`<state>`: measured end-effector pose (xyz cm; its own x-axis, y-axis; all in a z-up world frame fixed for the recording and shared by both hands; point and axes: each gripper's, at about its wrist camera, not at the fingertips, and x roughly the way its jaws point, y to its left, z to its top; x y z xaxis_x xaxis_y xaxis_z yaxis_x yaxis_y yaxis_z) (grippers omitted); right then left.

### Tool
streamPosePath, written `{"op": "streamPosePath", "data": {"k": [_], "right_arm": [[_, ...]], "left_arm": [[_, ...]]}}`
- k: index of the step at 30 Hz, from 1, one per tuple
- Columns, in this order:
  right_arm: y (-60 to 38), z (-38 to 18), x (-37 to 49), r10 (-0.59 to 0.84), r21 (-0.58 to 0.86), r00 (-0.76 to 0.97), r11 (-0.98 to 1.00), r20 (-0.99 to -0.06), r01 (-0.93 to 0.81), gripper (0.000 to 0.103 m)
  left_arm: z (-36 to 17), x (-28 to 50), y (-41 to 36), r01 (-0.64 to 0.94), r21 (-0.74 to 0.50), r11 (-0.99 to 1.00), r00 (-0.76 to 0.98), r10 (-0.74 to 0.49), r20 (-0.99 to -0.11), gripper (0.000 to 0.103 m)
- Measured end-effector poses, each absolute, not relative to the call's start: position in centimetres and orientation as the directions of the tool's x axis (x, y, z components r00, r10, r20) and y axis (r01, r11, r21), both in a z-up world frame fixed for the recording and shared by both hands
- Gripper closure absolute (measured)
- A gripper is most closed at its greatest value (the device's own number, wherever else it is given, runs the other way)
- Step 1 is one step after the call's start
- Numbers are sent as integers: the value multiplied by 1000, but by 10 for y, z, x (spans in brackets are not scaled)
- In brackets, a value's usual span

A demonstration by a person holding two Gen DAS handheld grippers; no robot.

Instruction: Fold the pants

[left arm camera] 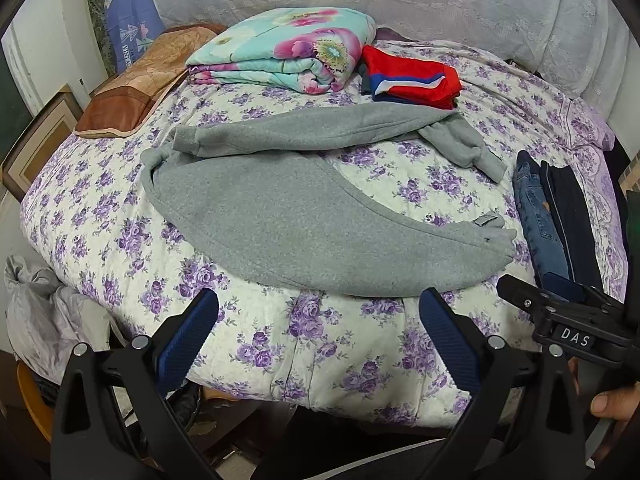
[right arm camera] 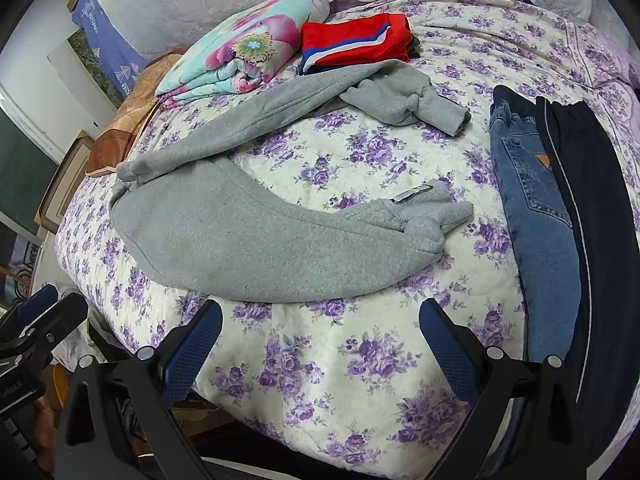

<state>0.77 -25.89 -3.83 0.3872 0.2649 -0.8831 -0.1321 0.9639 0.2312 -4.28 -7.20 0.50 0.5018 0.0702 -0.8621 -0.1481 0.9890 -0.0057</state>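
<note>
Left wrist view: left claw spread, tilted down over bed edge; right claw likewise; grey pants untouched.

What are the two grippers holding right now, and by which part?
Nothing: left gripper and right gripper both hang open short of the gray pants.

One grey pants; one jeans; one dark trousers; one floral quilt; one red garment.

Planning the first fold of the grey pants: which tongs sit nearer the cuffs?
Right. The cuffs lie toward the jeans, the side of the right tongs; the left tongs face the waist end. Both are open.
</note>
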Motion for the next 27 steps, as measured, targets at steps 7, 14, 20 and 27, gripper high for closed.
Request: {"op": "streamPosePath", "data": {"k": [7,14,20,27], "right_arm": [[-259,-37,0,267,231,393,963,-880,-139,4],[-253,-37,-1,273,230,386,961,-881,-156,4],[-252,-36,-1,258,210,379,964,-889,-164,4],[-252,-37,-3,289,240,385,956,-876,-170,4]], "left_arm": [[5,-43,-73,-149,-6,989,502,71,-862,5],[3,-47,-70,-157,-12,988,503,70,-861,5],[2,-51,-68,-166,-17,986,501,69,-863,5],[2,-52,-68,-163,-17,986,499,67,-864,5]]}}
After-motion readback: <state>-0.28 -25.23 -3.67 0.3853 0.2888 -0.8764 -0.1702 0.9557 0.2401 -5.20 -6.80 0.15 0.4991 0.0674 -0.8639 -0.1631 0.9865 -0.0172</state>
